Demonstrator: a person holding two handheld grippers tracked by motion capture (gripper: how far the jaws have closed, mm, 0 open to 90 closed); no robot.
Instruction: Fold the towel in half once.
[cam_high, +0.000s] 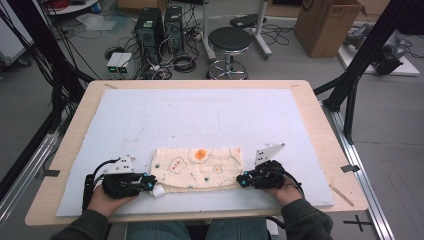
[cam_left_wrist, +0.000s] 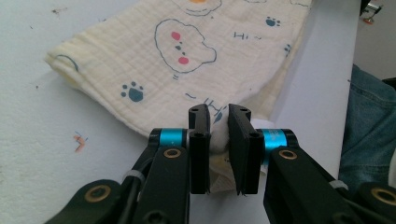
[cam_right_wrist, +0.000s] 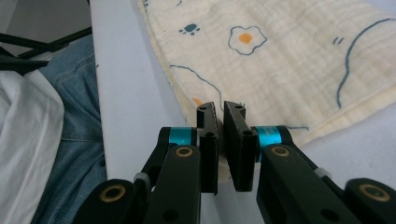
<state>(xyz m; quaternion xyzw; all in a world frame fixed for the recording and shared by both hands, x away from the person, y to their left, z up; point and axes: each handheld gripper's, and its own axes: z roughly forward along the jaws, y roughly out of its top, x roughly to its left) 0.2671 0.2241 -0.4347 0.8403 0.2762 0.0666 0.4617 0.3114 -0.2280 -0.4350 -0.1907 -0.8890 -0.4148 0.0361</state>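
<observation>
Partly hidden, cloth (cam_high: 197, 169) corners sit pinched inside both tongs (cam_left_wrist: 218, 135) (cam_right_wrist: 220, 140)

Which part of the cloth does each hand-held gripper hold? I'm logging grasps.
Left hand-held gripper pinches the cloth's near left corner; right hand-held gripper pinches its near right corner.

Even, diffuse light from overhead — no glare on the pale blue foam mat (cam_high: 150, 120), and shadows are soft and short. The high view is low in resolution and slightly soft. Both gripper views are bright — the near black jaws blur, while the cream printed muslin cloth (cam_left_wrist: 187, 60) stays sharp.
</observation>
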